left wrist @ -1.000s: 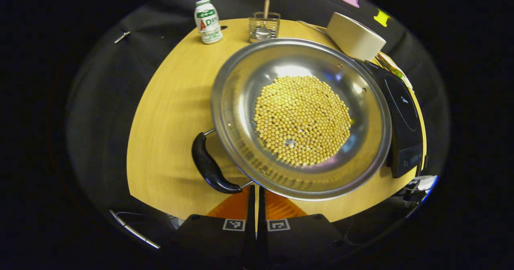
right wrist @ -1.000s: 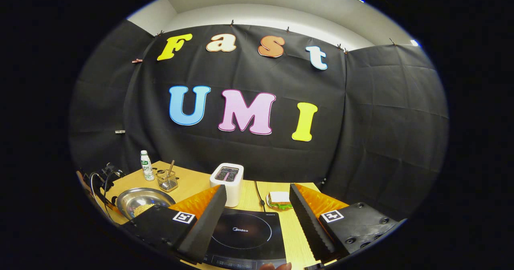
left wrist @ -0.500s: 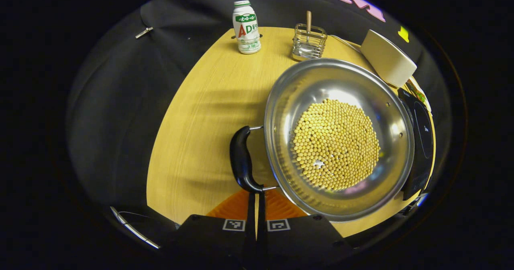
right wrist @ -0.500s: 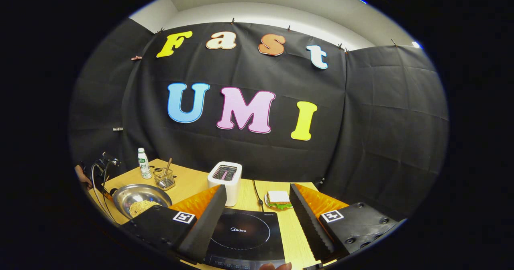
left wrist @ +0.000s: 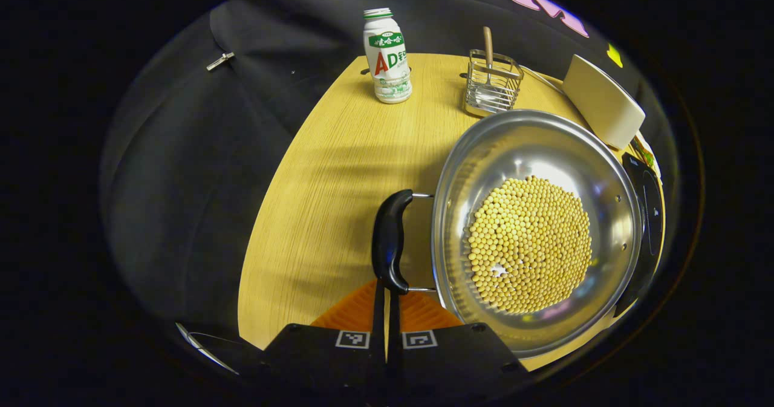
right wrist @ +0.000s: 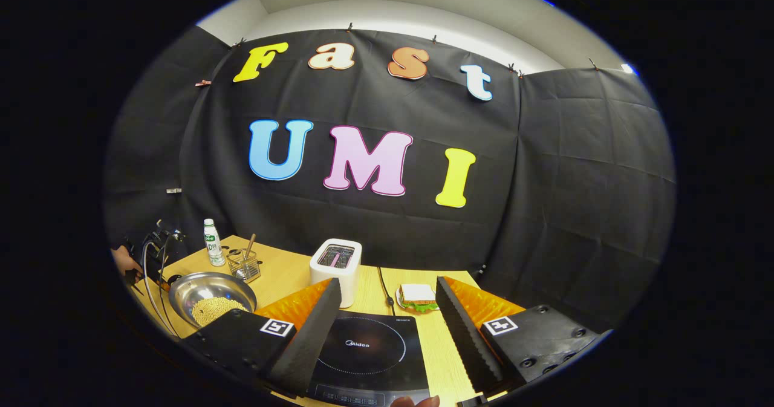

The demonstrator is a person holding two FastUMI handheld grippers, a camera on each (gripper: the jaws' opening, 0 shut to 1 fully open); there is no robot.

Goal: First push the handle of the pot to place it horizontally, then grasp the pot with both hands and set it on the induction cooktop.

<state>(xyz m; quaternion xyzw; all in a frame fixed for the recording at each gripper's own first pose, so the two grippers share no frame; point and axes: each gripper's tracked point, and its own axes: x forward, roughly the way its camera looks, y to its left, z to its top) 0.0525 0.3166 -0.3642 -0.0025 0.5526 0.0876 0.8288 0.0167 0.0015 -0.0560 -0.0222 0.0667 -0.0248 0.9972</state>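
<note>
A steel pot point(left wrist: 538, 147) full of yellow beans point(left wrist: 529, 244) stands on the wooden table point(left wrist: 326, 213). Its black handle point(left wrist: 390, 237) sticks out on the pot's left side in the left gripper view. My left gripper point(left wrist: 387, 286) is shut with nothing between its fingers, and its tips are at the near end of that handle. The black induction cooktop point(right wrist: 369, 349) lies under my right gripper point(right wrist: 387, 281), which hangs open over it. Farther left in the right gripper view I see the pot point(right wrist: 199, 286). The cooktop point(left wrist: 650, 213) lies just beyond the pot's far side.
At the back of the table stand a white bottle point(left wrist: 387, 56), a wire basket point(left wrist: 491, 83) holding a wooden-handled utensil, and a white toaster point(right wrist: 335, 268). Right of the toaster's cord is a sandwich on a plate point(right wrist: 417, 298). The table's left edge drops to black cloth.
In the left gripper view the pot has slid to the right and its handle has come round from lower left to straight ahead of the shut fingers. The right gripper has barely moved.
</note>
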